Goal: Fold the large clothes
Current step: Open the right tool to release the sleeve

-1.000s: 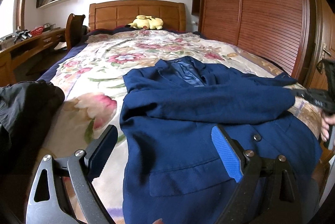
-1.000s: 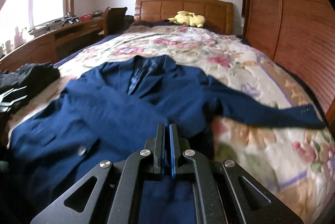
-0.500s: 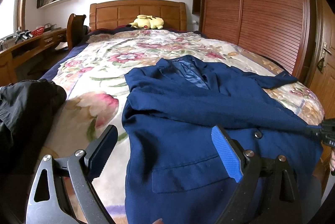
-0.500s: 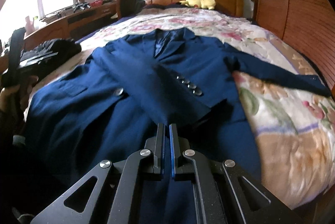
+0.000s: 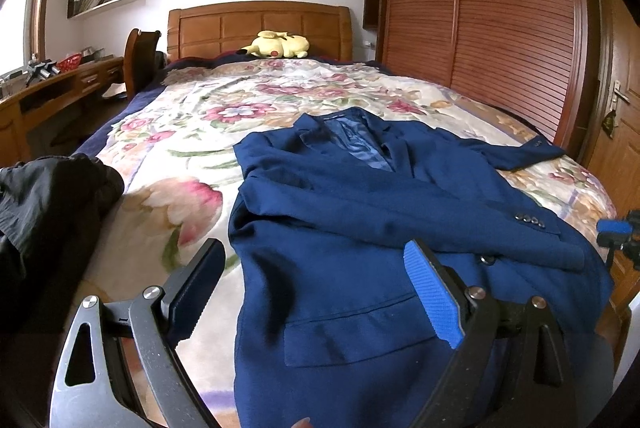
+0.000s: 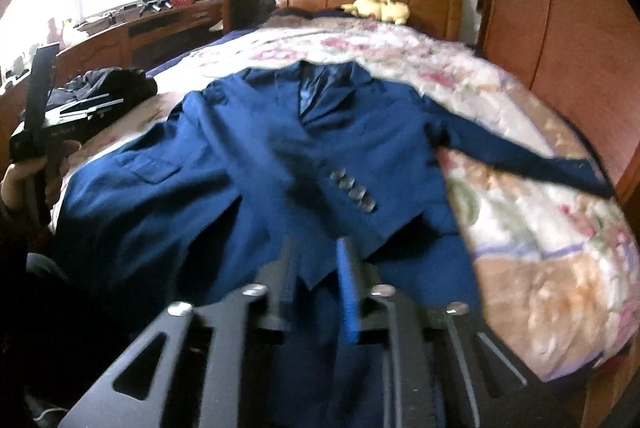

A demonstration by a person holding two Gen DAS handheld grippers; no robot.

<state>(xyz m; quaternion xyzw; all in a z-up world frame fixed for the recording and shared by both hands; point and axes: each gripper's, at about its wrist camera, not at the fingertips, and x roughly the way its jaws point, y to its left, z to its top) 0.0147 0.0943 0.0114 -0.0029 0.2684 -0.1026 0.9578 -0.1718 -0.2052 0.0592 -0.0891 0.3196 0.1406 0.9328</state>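
Left claw (image 5: 316, 288) hung spread wide over the hem end of the dark blue woven suit jacket (image 5: 360, 228), nothing between its pads; right claw (image 6: 316, 276) stood at the jacket's other hem corner, jaws just parted to a narrow gap, nothing between them, the frame blurred. Jacket lay face up on the floral-quilted wooden bed (image 5: 192, 116), near the foot; hem toward both claws, collar pointing at the headboard, long axis running away down the bed. One sleeve (image 5: 400, 204) lay folded across the chest, cuff buttons toward the right claw; the other sleeve (image 6: 540, 160) stretched sideways onto the quilt on the right claw's side, so, by my reckoning, the right hand was nearer it. Black crumpled garment (image 5: 44, 196) beside the left claw.
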